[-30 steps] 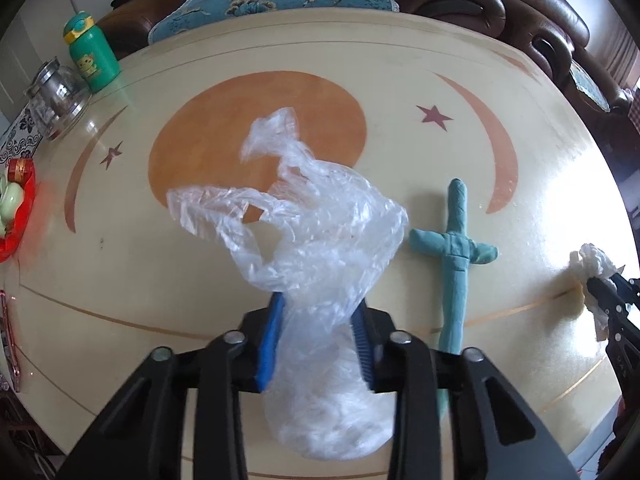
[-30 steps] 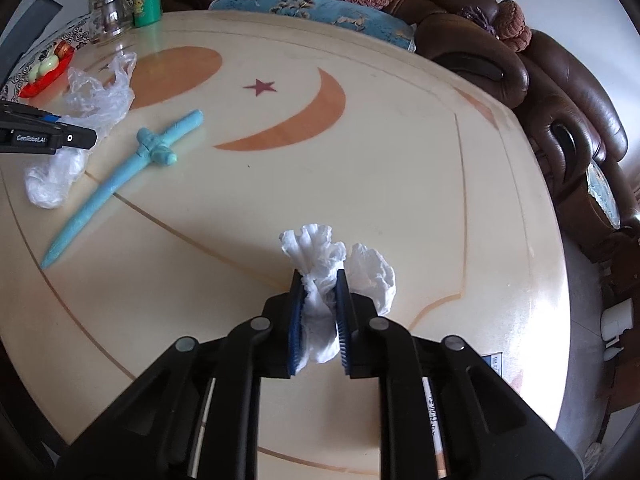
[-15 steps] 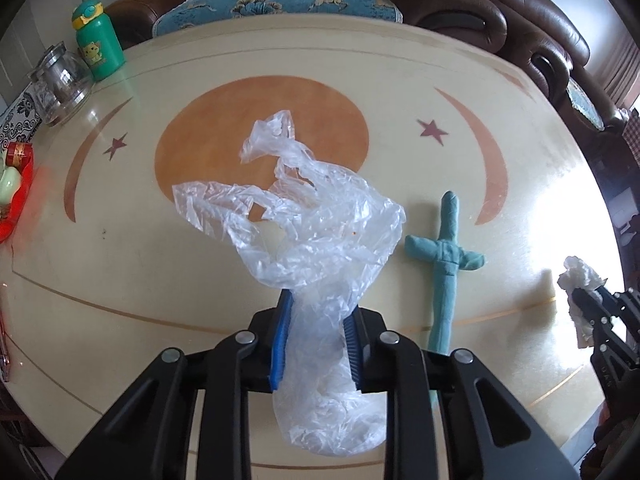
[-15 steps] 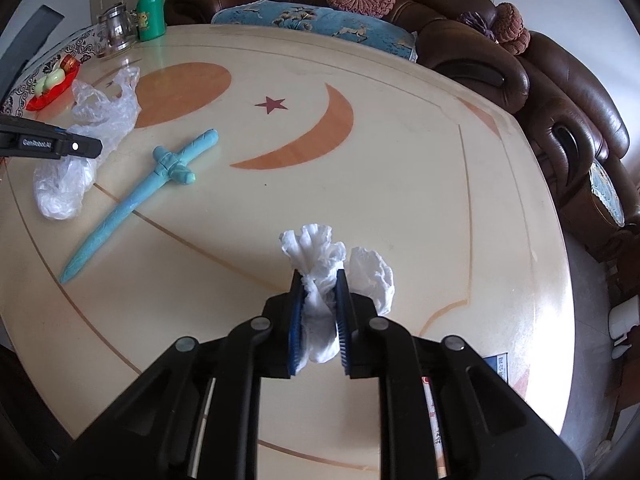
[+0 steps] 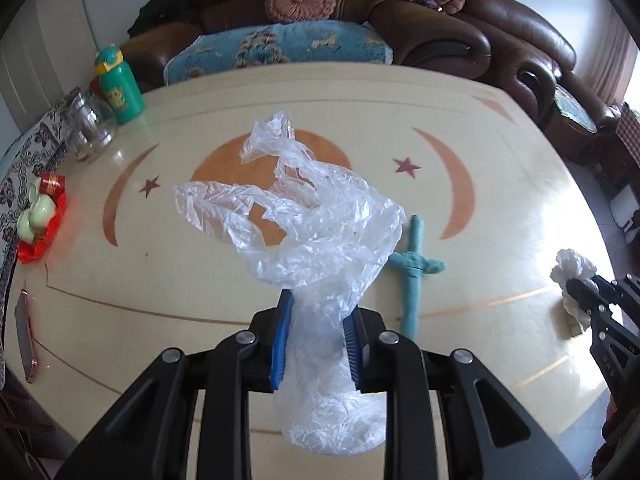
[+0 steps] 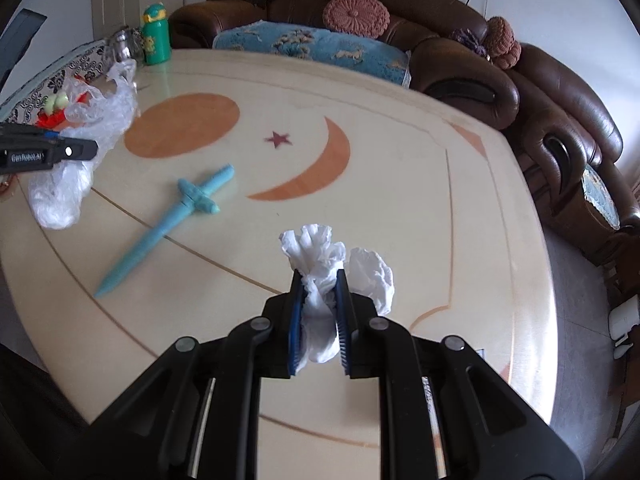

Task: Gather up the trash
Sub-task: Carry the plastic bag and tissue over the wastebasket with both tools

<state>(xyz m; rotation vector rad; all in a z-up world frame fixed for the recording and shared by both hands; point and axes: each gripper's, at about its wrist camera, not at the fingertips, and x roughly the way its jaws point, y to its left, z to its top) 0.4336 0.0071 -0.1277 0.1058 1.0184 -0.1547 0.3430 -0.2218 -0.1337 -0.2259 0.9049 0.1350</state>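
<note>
The left gripper (image 5: 316, 340) was clamped on a crumpled clear plastic bag (image 5: 312, 224) and the right gripper (image 6: 319, 312) on a wad of white tissue (image 6: 316, 252), both held above the cream round table (image 6: 400, 200) near a blue clay sword (image 6: 172, 220).

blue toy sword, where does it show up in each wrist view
Left wrist view: the blue foam toy sword lies right of centre on the table, just right of the clear plastic bag in the left claw.
Right wrist view: the sword lies left of centre, slanting down-left.
Shared landmark: the dark red star inlaid beside the orange crescent.
</note>
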